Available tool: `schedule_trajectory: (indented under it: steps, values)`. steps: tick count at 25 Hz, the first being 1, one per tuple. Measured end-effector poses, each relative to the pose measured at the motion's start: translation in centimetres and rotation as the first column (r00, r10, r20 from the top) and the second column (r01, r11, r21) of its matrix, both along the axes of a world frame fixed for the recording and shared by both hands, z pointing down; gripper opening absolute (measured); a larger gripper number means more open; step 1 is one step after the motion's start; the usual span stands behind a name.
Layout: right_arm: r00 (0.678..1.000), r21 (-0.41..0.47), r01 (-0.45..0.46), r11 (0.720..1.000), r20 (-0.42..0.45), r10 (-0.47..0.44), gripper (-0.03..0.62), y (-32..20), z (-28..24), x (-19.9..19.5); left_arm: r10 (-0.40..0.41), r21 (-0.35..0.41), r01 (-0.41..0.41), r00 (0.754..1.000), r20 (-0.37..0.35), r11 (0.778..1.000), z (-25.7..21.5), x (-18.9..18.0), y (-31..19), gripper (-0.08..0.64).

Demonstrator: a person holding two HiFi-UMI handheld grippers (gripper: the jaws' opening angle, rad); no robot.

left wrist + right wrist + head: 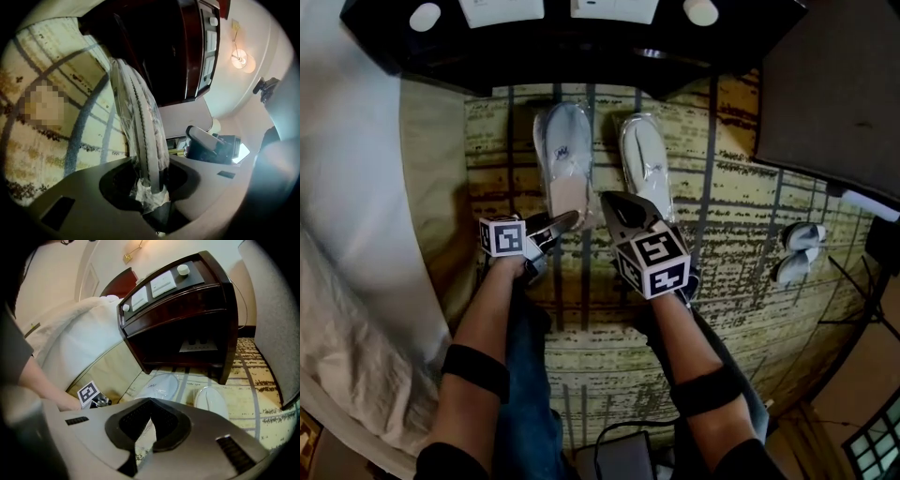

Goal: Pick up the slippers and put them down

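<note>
The heel of the wrapped slipper (142, 136) was clamped between the left gripper's (565, 222) fingers. The right gripper's (611, 201) fingers were pressed together, empty. The second slipper (645, 159) lay at its 12 o'clock on the carpet (722, 244).

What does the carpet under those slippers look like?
The carpet is yellowish-beige with dark grid lines and brown mottled streaks, best seen in the head view.
</note>
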State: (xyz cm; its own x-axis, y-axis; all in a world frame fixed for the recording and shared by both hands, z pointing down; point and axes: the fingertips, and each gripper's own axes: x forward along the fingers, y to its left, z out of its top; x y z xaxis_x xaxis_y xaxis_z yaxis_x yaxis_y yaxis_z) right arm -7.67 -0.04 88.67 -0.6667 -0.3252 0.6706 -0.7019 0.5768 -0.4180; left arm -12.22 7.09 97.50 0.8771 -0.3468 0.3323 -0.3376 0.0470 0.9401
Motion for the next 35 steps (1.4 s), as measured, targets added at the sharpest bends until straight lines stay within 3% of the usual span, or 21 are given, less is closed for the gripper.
schedule_trajectory:
  steps: [7, 11, 12, 14, 17, 23, 26, 30, 31, 33, 35]
  values:
    - [1.0, -0.018, -0.008, 1.0, -0.003, 0.008, 0.002, 0.9, 2.0, 0.4, 0.013, -0.074, -0.011, 1.0, 0.026, 0.997, 3.2, 1.0, 1.5, 0.109]
    - [1.0, -0.016, -0.006, 1.0, -0.003, 0.006, 0.002, 0.9, 1.7, 0.4, 0.024, -0.155, -0.003, 0.991, 0.132, 0.988, 5.5, 0.4, 2.8, 0.134]
    - [1.0, -0.014, -0.007, 1.0, -0.003, 0.007, 0.002, 0.8, 1.6, 0.5, 0.037, -0.184, -0.004, 0.984, 0.175, 0.983, 6.2, 0.2, 3.3, 0.202]
    - [1.0, -0.009, -0.009, 1.0, -0.003, 0.009, 0.002, 0.5, 1.1, 0.8, 0.057, -0.229, 0.002, 0.966, 0.25, 0.973, 7.2, 0.0, 3.9, 0.486]
    - [1.0, -0.004, -0.016, 1.0, -0.005, 0.016, 0.002, 0.1, -0.1, 1.4, 0.073, -0.263, 0.022, 0.936, 0.345, 0.964, 7.3, -0.4, 4.6, 0.581]
    - [0.999, 0.001, -0.034, 0.999, -0.014, 0.034, 0.002, -0.7, -4.6, 2.9, 0.165, -0.351, 0.019, 0.858, 0.487, 0.936, 4.6, -2.6, 6.4, 0.589]
    - [0.999, 0.003, -0.035, 0.999, -0.014, 0.035, 0.002, -0.8, -8.1, 3.2, 0.199, -0.358, -0.013, 0.849, 0.49, 0.934, 1.1, -2.7, 6.6, 0.589]
    - [0.998, 0.001, -0.051, 0.999, -0.029, 0.051, 0.002, -0.7, -13.0, 4.4, 0.192, -0.278, -0.056, 0.848, 0.493, 0.959, -6.1, -2.2, 5.2, 0.587]
    - [0.998, 0.0, -0.052, 0.999, -0.033, 0.052, 0.002, -0.8, -14.4, 4.5, 0.178, -0.25, -0.059, 0.855, 0.487, 0.967, -8.4, -2.1, 4.6, 0.573]
    - [0.998, -0.003, -0.049, 0.999, -0.041, 0.049, 0.002, -0.8, -17.5, 4.7, 0.151, -0.185, -0.071, 0.871, 0.467, 0.98, -13.6, -1.4, 3.3, 0.448]
    - [0.998, -0.008, -0.046, 0.999, -0.048, 0.046, 0.002, -0.6, -21.1, 5.1, 0.141, -0.105, -0.103, 0.871, 0.471, 0.989, -19.3, -0.5, 2.5, 0.324]
